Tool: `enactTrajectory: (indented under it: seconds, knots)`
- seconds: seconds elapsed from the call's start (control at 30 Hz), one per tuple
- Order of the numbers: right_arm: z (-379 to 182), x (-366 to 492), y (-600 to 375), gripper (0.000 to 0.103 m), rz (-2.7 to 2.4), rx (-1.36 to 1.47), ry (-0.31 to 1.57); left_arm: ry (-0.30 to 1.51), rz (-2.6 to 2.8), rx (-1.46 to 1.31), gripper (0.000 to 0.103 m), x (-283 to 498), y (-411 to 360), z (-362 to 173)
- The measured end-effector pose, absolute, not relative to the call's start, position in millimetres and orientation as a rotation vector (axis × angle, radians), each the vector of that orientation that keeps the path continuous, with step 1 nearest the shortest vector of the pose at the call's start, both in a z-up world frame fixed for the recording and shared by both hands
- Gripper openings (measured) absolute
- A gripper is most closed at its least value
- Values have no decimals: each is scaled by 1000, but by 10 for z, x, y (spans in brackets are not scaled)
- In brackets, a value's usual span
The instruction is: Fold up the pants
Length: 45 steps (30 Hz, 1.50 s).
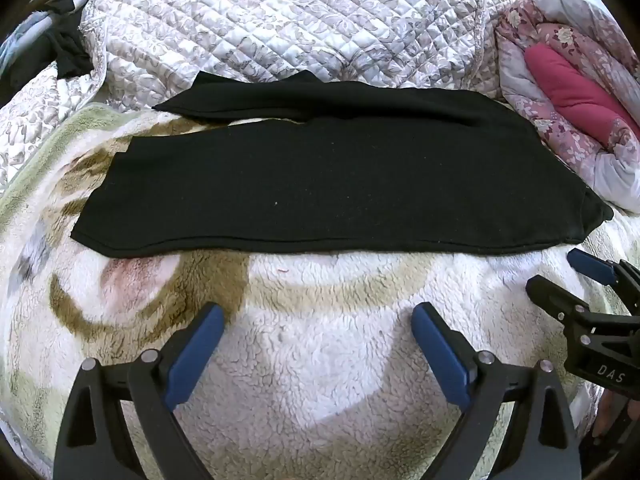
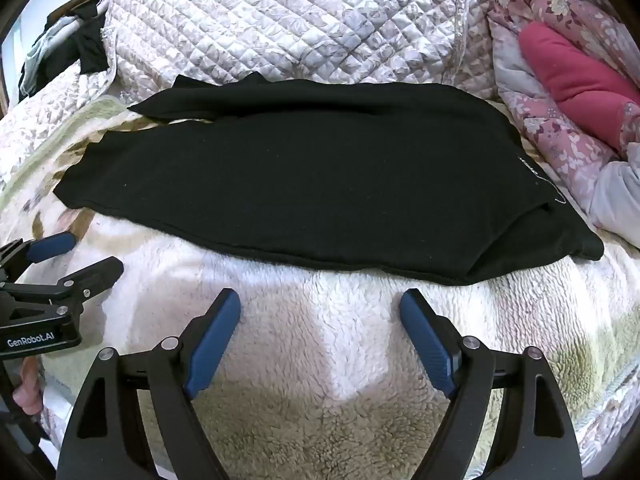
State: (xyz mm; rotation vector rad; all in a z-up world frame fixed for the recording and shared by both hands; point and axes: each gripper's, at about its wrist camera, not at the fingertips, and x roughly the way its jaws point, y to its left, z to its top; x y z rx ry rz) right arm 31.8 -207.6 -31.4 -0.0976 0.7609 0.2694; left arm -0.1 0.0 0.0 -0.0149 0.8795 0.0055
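Observation:
Black pants (image 1: 320,188) lie flat across a fleece blanket, legs pointing left and waist at the right; they also show in the right wrist view (image 2: 304,184). The far leg lies slightly apart at the back. My left gripper (image 1: 318,320) is open and empty, just short of the pants' near edge. My right gripper (image 2: 320,304) is open and empty, also just short of the near edge. Each gripper shows in the other's view, the right gripper (image 1: 556,270) at the right edge and the left gripper (image 2: 90,254) at the left edge.
The fleece blanket (image 1: 320,360) covers the bed in front. A quilted white cover (image 1: 280,20) lies behind the pants. A pink floral duvet with a red pillow (image 1: 576,92) is at the right. Dark clothes (image 1: 64,48) hang at the far left.

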Motion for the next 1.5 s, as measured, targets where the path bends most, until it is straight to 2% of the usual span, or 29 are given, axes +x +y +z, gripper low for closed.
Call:
enactTrajectory:
  seconds: [1.5]
  knots:
    - [-310, 316, -2058, 82, 264, -111, 765, 874, 7, -8, 96, -18, -85, -1]
